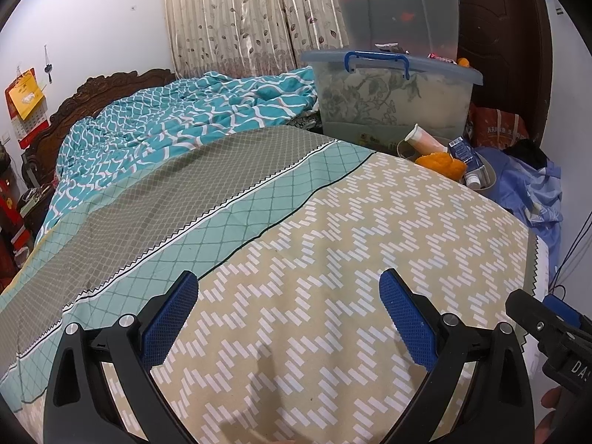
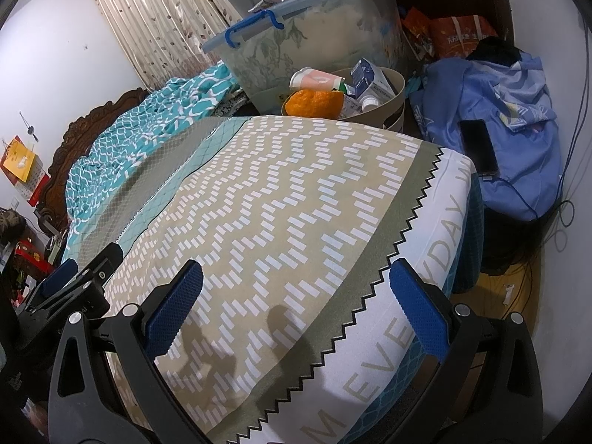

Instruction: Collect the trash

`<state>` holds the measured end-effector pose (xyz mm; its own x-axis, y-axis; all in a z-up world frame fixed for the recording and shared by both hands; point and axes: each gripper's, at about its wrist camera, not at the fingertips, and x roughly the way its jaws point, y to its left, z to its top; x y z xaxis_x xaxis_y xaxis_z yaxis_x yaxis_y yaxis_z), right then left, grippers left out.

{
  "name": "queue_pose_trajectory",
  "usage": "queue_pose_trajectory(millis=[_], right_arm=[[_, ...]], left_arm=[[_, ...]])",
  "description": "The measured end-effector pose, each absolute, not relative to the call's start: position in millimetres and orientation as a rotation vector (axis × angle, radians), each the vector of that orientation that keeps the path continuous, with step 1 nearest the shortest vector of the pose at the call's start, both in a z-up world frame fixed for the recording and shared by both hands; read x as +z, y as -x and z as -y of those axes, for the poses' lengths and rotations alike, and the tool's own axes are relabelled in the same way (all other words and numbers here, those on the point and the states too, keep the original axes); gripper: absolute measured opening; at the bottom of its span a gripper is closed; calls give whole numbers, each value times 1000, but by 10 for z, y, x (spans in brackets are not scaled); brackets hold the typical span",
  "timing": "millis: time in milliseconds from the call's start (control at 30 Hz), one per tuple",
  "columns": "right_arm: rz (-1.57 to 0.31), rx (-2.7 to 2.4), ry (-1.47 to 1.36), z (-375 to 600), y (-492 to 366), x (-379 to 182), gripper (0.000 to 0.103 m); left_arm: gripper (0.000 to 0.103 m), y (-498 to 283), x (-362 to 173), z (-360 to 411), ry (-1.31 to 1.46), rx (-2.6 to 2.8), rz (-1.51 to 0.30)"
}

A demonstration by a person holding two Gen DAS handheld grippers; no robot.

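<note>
left gripper (image 1: 288,314) spread, empty | right gripper (image 2: 296,307) spread, empty | paper cup (image 2: 314,80) on its side in bin (image 2: 392,101), mouth leftward

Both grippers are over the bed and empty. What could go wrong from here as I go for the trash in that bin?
The round bin is heaped: the orange peel and paper cup sit at its rim and could spill if nudged. A phone with a cable lies on the blue clothing beside it, easy to snag. Both the left gripper and right gripper are open.
</note>
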<state>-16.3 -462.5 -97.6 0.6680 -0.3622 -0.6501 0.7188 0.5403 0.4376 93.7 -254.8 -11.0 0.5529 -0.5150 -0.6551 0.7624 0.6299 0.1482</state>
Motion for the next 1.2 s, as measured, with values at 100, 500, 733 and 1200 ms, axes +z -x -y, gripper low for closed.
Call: queue_pose_trajectory(millis=[100,500,733,1200], right_arm=[[-530,-679,-752,4627,166,-978,100],[-529,-679,-750,4624,171,-968,100],[-527,-680,-749,4630,170,-950,100],[-526,-681,-750,4621,173,-948,100]], left_arm=[[94,-931,-116,2555,-451,-787,-609],[94,-928,-117,2557,-452,-785,-610],[94,-924,-127,2556,-452,-783,-610],[94,-924,-133,2553,-451,-783,-612]])
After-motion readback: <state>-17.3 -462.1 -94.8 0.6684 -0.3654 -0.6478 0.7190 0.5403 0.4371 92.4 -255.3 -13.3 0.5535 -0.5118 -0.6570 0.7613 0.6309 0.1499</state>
